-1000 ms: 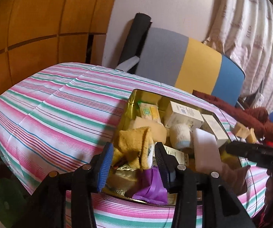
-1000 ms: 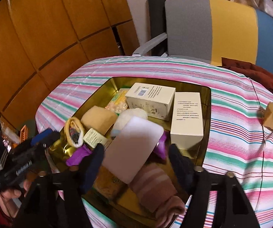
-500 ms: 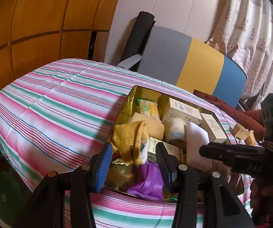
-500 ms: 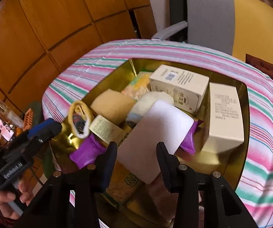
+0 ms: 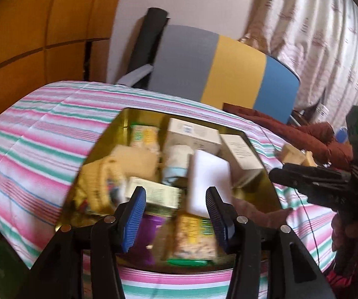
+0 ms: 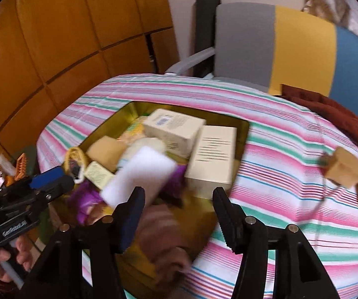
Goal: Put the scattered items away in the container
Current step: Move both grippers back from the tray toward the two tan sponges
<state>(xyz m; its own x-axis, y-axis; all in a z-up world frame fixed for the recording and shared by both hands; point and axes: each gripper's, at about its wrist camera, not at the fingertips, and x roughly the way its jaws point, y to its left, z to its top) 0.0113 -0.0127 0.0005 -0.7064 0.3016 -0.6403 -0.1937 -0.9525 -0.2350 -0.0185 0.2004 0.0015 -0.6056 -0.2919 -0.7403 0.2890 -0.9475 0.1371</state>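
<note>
Gold tin (image 6: pixel 241 127) sits mid-table on striped cloth (image 6: pixel 278 149), crammed full: two cream boxes (image 6: pixel 213 159) along far side, white foam block (image 6: pixel 141 174) tilted on top at centre, tan sponge (image 6: pixel 106 149), purple bag (image 5: pixel 146 231), snack packet (image 5: pixel 193 234), brown striped sock (image 6: pixel 164 234) over near edge. Left gripper (image 5: pixel 176 214) hovers above tin's near edge, fingers apart, holding nothing. Right gripper (image 6: pixel 179 214) likewise spread wide, empty, over sock. Two tan blocks (image 6: pixel 343 172) lie outside, near cloth's right edge.
</note>
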